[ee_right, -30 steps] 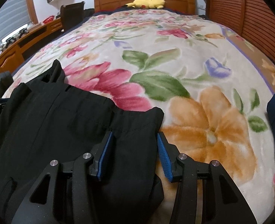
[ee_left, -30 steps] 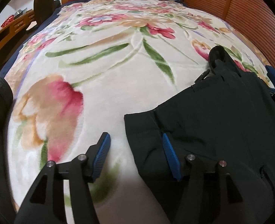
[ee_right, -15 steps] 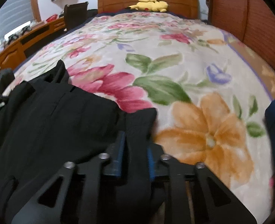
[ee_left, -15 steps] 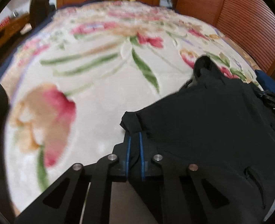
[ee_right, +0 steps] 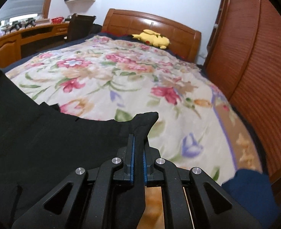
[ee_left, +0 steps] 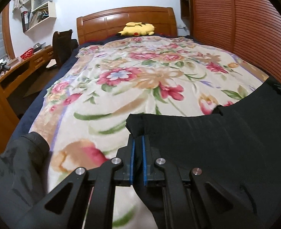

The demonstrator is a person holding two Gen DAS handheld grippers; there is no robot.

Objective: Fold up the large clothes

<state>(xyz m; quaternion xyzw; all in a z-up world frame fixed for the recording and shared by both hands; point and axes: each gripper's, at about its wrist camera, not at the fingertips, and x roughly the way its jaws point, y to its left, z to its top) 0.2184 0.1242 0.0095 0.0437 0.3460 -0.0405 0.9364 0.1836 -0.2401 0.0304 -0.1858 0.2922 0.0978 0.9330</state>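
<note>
Open floral blanket (ee_left: pixel 140 87) ahead, yellow plush (ee_left: pixel 137 29) at far headboard (ee_left: pixel 125 19), slatted wall (ee_right: pixel 258 76) closing right side

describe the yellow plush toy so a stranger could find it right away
Find the wooden headboard at the far end of the bed. The plush toy lies right in front of it, past the floral blanket. It is the only bright yellow thing there.

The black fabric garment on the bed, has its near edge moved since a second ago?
Yes. The black garment has been lifted off the floral blanket, its corners clamped by the left gripper and right gripper.
</note>
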